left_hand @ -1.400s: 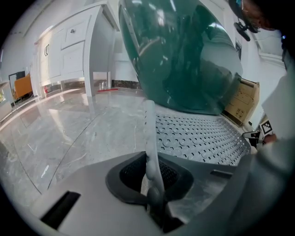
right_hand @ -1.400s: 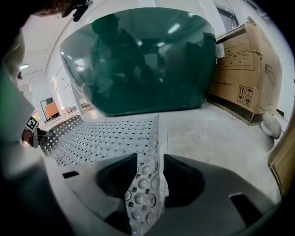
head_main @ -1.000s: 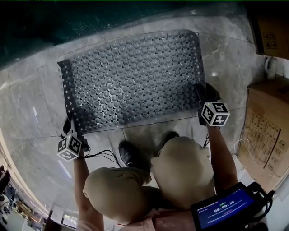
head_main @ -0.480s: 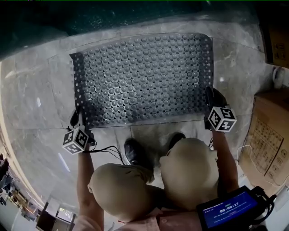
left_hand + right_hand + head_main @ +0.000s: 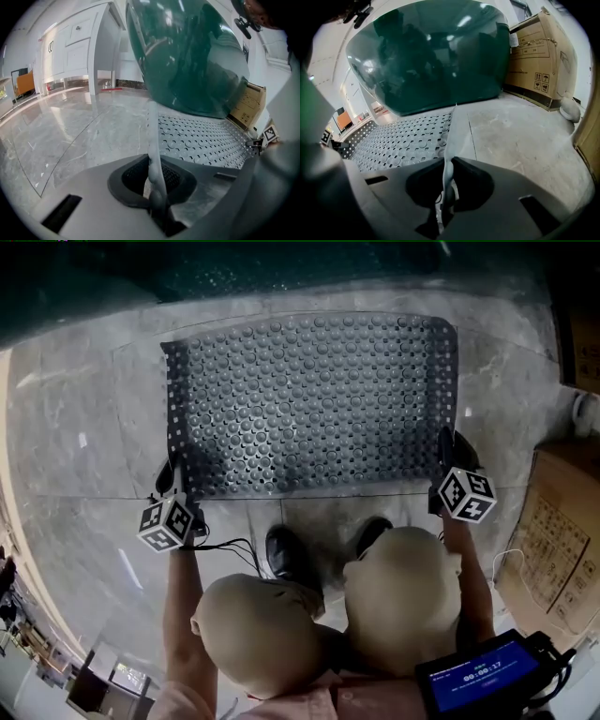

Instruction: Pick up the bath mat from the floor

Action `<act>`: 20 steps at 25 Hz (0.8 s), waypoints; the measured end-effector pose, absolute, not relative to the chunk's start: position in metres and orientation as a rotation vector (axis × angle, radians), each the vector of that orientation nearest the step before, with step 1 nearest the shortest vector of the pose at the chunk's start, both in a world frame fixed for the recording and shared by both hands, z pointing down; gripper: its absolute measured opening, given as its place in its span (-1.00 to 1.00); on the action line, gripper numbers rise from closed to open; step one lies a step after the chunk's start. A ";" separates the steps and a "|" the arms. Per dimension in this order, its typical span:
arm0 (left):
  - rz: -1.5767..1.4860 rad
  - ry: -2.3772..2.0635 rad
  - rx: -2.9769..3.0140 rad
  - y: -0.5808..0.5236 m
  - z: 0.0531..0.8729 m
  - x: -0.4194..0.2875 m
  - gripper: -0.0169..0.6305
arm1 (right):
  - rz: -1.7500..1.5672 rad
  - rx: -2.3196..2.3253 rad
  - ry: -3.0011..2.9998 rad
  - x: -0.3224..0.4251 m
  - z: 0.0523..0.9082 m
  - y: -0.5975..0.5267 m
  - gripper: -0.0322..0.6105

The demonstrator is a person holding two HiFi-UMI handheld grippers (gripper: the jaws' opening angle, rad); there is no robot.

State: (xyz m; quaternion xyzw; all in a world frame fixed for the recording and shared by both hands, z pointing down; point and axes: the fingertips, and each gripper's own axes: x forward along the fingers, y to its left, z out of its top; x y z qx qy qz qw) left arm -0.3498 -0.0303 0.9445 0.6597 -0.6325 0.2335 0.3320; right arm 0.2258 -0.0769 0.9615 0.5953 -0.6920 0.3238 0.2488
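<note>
On the stone floor (image 5: 84,493) before the knees, bath mat (image 5: 309,404) flat; left gripper (image 5: 169,476) pinched tight on near-left corner, right gripper (image 5: 448,451) jaws just closing onto near-right corner edge; likely thin, floppy, light; expect sag between corners.

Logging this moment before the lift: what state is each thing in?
bath mat: lying on the floor, both near corners pinched.
left gripper: shut on the bath mat's near-left corner.
right gripper: jaws have just been closing, now shut on the near-right corner.
cardboard box: closed, on the floor.
</note>
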 end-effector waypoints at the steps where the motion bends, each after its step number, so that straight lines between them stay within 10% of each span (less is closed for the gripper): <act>1: 0.609 -1.651 1.726 -0.030 0.945 -0.350 -0.83 | 0.882 1.622 -1.887 0.226 0.961 -0.077 -0.79; 20: 0.586 -1.649 1.716 -0.029 0.939 -0.343 -0.83 | 0.828 1.623 -1.890 0.221 0.944 -0.078 -0.81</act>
